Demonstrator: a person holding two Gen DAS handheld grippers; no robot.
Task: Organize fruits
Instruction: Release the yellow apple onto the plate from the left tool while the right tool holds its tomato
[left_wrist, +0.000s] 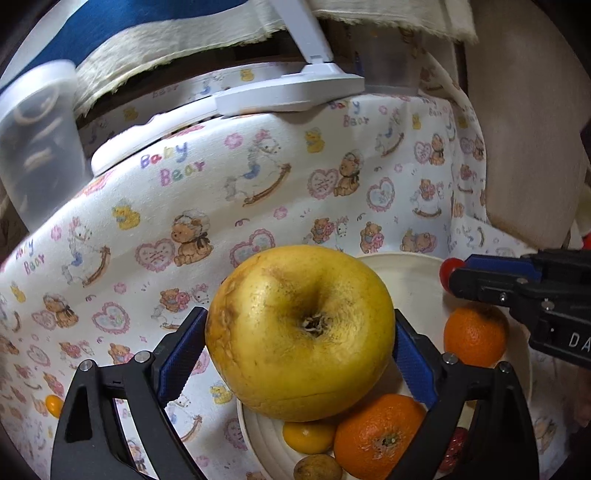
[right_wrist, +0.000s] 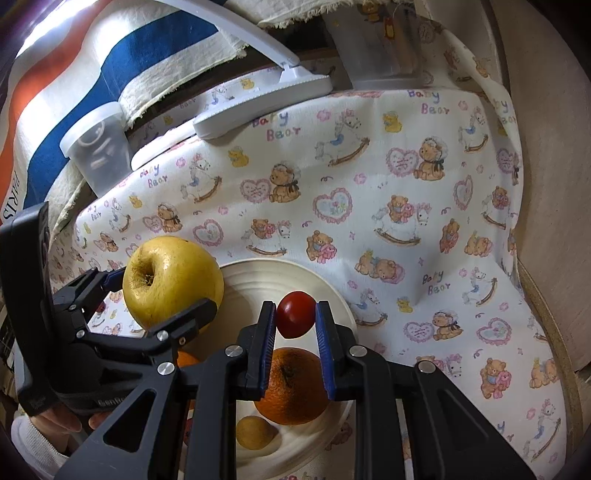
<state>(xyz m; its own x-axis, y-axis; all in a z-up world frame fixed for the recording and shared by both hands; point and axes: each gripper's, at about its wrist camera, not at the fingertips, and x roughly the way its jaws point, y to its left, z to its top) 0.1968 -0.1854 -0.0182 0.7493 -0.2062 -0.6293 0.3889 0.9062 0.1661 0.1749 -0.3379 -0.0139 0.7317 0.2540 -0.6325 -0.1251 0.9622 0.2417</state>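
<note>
My left gripper (left_wrist: 299, 323) is shut on a large yellow apple (left_wrist: 299, 354), its blue pads pressing both sides, just above the left edge of a cream plate (left_wrist: 410, 273). On the plate lie two oranges (left_wrist: 474, 334) (left_wrist: 380, 435), a small yellow fruit (left_wrist: 308, 437) and a brownish fruit (left_wrist: 317, 469). My right gripper (right_wrist: 295, 308) is shut on a small red tomato (right_wrist: 295, 321), hanging over the plate (right_wrist: 258, 280) above an orange (right_wrist: 295, 387). In the right wrist view the left gripper (right_wrist: 160, 291) with the apple (right_wrist: 171, 266) is at the left.
A bear-print cloth (right_wrist: 406, 184) covers the table. At the back stand a clear lidded container (right_wrist: 98, 147), a white stand base (right_wrist: 266, 99) and another clear container (right_wrist: 384, 55). A small orange fruit (left_wrist: 53, 406) lies on the cloth at the left. A wooden edge (right_wrist: 546, 184) borders the right.
</note>
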